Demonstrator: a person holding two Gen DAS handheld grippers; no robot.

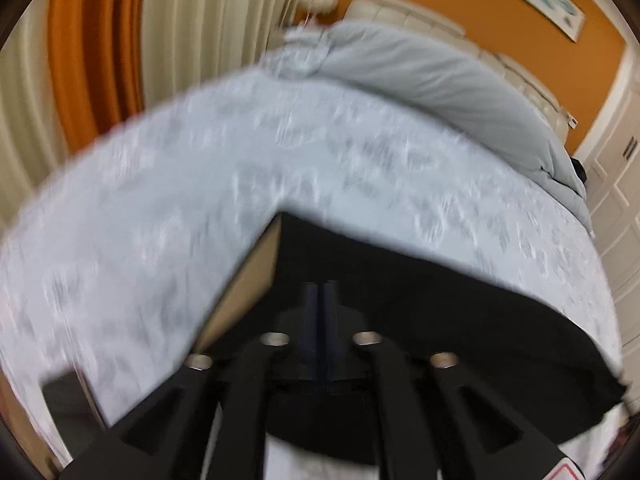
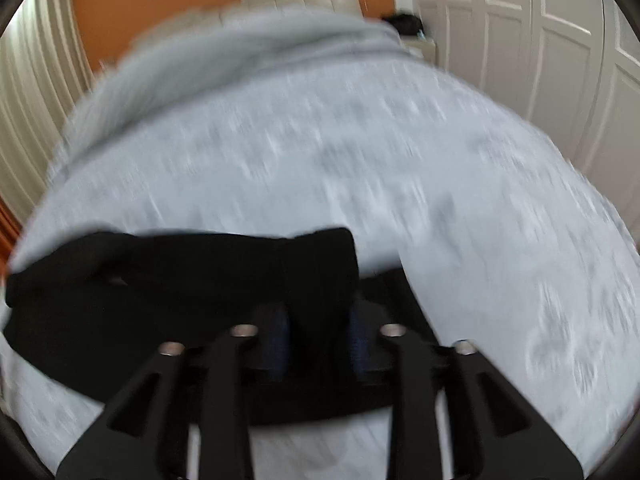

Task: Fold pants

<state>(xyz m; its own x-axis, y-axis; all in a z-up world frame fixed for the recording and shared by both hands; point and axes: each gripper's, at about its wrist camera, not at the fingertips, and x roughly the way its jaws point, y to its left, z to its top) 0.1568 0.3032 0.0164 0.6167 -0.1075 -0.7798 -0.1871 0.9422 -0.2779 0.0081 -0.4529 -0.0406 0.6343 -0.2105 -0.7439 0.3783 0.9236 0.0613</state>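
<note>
Black pants (image 1: 460,308) lie on the pale patterned bedspread (image 1: 200,168). In the left wrist view my left gripper (image 1: 320,292) has its blue pads pressed together on the pants' edge, and a tan inner waistband strip (image 1: 248,280) shows at its left. In the right wrist view the pants (image 2: 160,280) stretch to the left, and my right gripper (image 2: 318,320) has its blue fingers (image 2: 276,340) apart with a fold of black cloth standing between them. Both views are motion-blurred.
A grey duvet (image 1: 432,76) is bunched at the head of the bed by a cream headboard (image 1: 408,12). Orange and cream curtains (image 1: 96,48) hang at the left. White wardrobe doors (image 2: 540,52) stand at the right of the bed.
</note>
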